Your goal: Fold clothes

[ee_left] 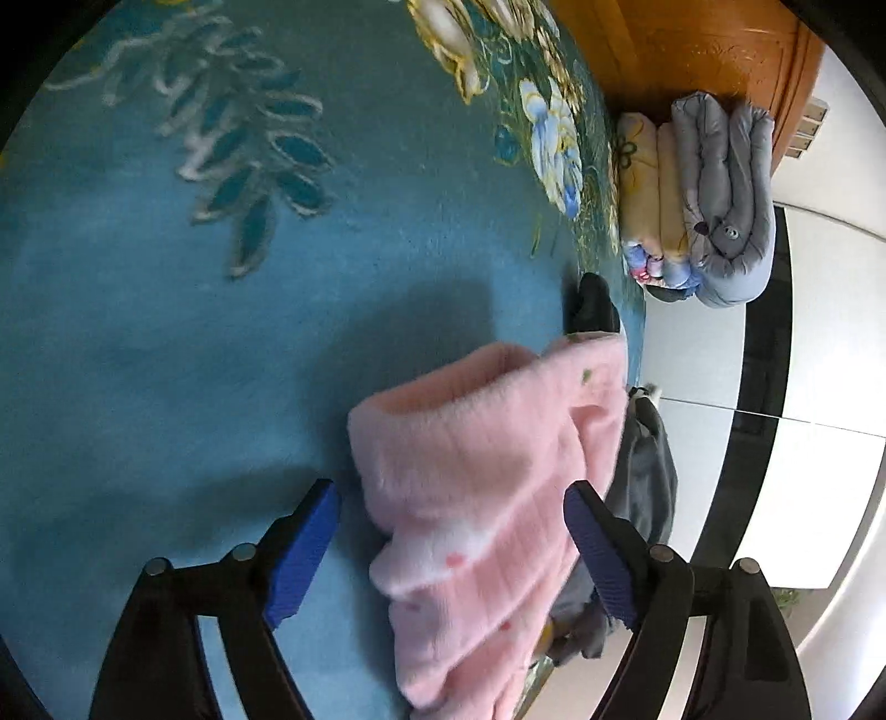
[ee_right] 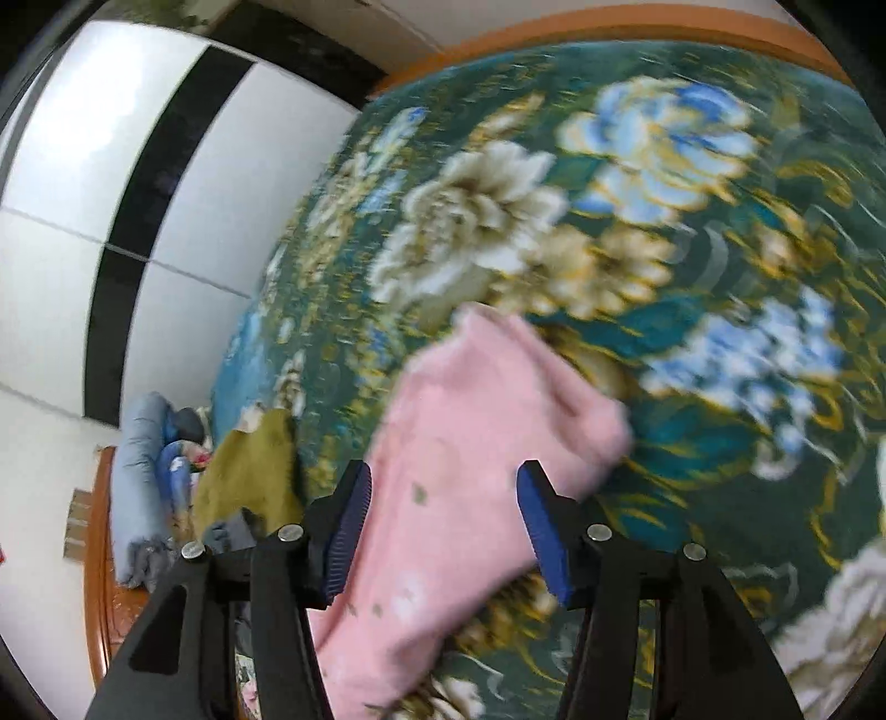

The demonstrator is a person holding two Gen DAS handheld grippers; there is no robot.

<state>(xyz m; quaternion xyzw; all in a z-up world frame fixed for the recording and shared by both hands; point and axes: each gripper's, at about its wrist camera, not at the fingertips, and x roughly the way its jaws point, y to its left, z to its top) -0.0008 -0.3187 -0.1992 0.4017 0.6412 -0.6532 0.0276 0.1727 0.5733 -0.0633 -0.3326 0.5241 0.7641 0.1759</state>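
Observation:
A fluffy pink sweater (ee_left: 470,493) lies on a teal floral blanket (ee_left: 166,343) at the bed's edge. My left gripper (ee_left: 451,545) is open, its blue pads on either side of the sweater, not closed on it. In the right wrist view the same pink sweater (ee_right: 459,487) lies across the blanket (ee_right: 692,277). My right gripper (ee_right: 443,531) is open over the sweater, blue pads apart. This view is motion-blurred. The other gripper's black tip (ee_left: 592,304) shows beyond the sweater's far end.
A grey garment (ee_left: 648,476) hangs at the bed's edge beside the sweater. An olive cloth (ee_right: 249,471) lies left of my right gripper. Rolled grey and patterned quilts (ee_left: 714,199) are stacked against the wooden headboard (ee_left: 692,50). White and black wardrobe panels (ee_right: 111,194) stand alongside.

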